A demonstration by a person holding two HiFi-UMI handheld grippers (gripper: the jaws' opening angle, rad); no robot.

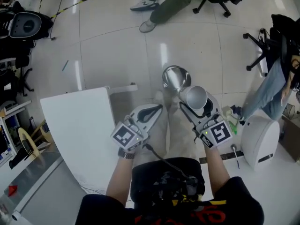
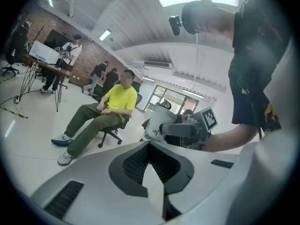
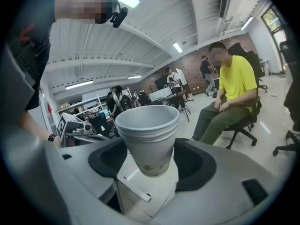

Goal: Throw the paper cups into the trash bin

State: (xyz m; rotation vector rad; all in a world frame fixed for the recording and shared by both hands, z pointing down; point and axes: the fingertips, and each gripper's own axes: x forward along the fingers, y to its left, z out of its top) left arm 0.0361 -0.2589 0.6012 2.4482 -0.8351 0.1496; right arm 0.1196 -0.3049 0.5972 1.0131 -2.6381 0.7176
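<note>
The stacked cups point(image 3: 147, 135) sit upright, clamped in the right gripper point(image 3: 149, 165), just near-right of the bin's point(image 1: 176, 78) open mouth. The left gripper point(image 2: 151, 162), jaws closed together and empty, hangs near-left of the bin. A white table point(image 1: 84, 125) stands farther left, and a seated person point(image 1: 173, 3) sits beyond the bin.

Downward view centred on the round steel trash bin point(image 1: 176, 77), which stands open on the pale floor point(image 1: 117, 55). Just on the wearer's side of the bin, the right gripper point(image 1: 193, 106) clasps a grey paper cup point(image 1: 193, 96) whose open mouth overlaps the bin's near rim. The left gripper point(image 1: 153, 111), jaws drawn together, lies near the bin, below and left of it. A white table point(image 1: 79, 121) stands left of the bin; a seated person's legs point(image 1: 173, 3) lie beyond it.
</note>
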